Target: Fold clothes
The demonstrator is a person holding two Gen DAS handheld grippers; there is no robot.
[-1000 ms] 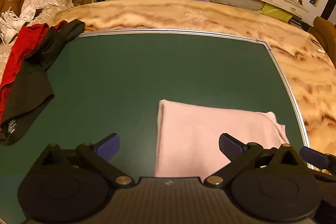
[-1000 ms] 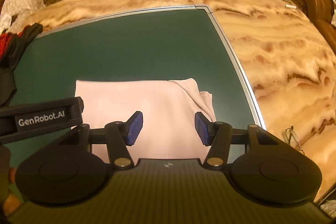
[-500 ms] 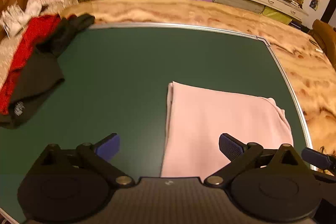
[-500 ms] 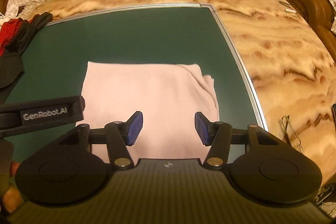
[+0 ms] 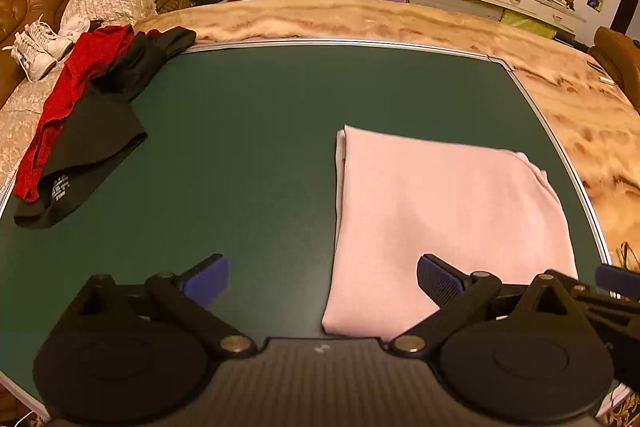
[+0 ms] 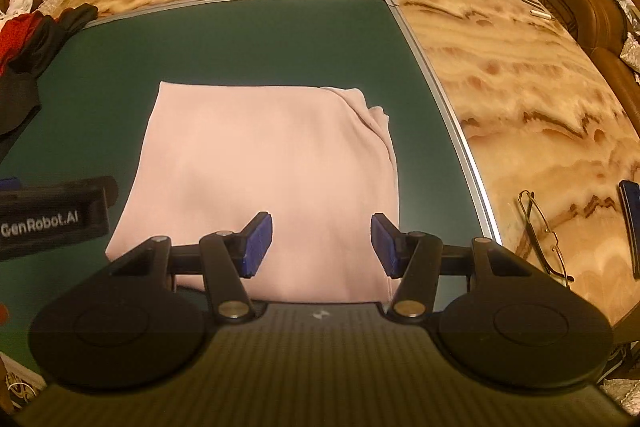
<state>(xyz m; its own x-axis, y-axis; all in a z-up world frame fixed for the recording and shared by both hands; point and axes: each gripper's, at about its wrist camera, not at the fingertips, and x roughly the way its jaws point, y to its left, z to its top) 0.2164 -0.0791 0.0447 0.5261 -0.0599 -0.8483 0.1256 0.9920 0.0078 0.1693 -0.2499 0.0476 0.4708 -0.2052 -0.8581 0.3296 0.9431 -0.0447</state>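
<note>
- The pink garment point(image 6: 264, 183) lies folded into a flat, roughly rectangular pad on the green mat point(image 5: 248, 131), toward the mat's right side and close to its silver edge strip point(image 6: 448, 131).
- The right gripper point(image 6: 321, 241) hovers straight over the pad's near edge, its jaws spread apart with nothing between them; the blue pads point(image 6: 256, 241) frame bare pink cloth.
- The left gripper point(image 5: 322, 281) is also spread wide and holds nothing. It straddles the pad's left edge: its right pad point(image 5: 438, 283) sits over the cloth, its left pad point(image 5: 208, 279) over bare mat.
- The relation that matters: the garment lies directly ahead of both tools, with the right one centred on it and the left one offset to its left border.
- In the right wrist view the pad appears slightly longer from near to far than across, though the lens makes this uncertain. A bunched collar or sleeve fold point(image 6: 370, 115) sits at its far right corner.
- My judgement: this piece looks close to finished. Any further fold would likely carry the near edge away from the person, with each tool pinching its own near corner.
- Unfolded clothes, a red garment point(image 5: 76, 83) and a black garment point(image 5: 96, 143), lie in a heap at the mat's far left, well apart from the pink pad and nearer the left gripper.
</note>
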